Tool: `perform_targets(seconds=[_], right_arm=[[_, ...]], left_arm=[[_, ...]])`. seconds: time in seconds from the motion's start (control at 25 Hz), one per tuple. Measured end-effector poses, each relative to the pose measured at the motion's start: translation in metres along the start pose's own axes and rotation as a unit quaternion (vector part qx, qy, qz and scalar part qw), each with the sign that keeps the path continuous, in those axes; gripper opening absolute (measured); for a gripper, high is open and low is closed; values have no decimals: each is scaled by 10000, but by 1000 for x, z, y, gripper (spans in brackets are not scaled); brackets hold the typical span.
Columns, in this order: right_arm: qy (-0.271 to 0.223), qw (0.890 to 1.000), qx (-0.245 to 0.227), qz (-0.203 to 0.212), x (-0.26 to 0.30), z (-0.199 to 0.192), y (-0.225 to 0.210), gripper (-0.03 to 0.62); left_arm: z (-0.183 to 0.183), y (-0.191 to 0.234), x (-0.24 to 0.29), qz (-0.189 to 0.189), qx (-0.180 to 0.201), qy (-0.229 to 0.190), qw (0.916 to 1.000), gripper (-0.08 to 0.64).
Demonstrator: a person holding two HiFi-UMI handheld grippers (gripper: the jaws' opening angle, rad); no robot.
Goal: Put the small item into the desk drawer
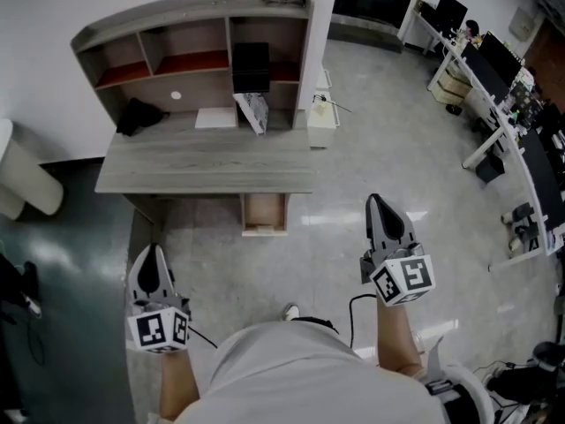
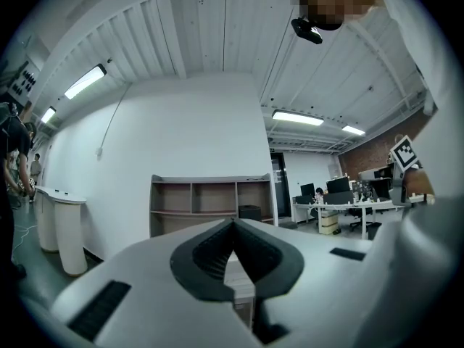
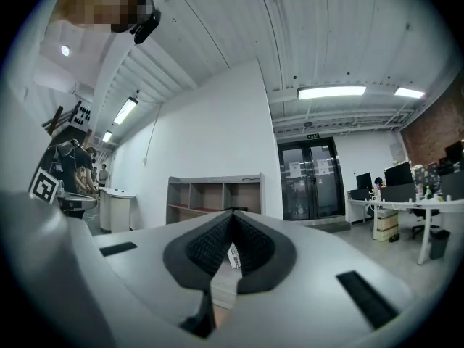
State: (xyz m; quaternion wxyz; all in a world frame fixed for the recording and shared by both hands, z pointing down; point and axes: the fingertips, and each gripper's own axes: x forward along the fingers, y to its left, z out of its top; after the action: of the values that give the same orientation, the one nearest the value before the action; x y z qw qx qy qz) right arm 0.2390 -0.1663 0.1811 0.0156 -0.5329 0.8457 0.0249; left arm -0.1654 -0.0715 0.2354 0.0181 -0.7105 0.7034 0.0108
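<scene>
Ahead, the desk drawer (image 1: 264, 215) stands pulled out toward the person

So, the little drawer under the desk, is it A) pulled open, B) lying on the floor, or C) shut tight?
A: the drawer sticks out from under the front edge of the desk, and the head view looks down into its open inside.
</scene>
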Motion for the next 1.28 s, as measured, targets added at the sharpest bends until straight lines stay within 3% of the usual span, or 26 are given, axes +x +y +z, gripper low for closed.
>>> perform_targets(seconds=[1.28], right_arm=[[229, 9997, -40, -89, -52, -17, 88, 21]], left_arm=[[-28, 32, -73, -268, -134, 276, 9992, 18]])
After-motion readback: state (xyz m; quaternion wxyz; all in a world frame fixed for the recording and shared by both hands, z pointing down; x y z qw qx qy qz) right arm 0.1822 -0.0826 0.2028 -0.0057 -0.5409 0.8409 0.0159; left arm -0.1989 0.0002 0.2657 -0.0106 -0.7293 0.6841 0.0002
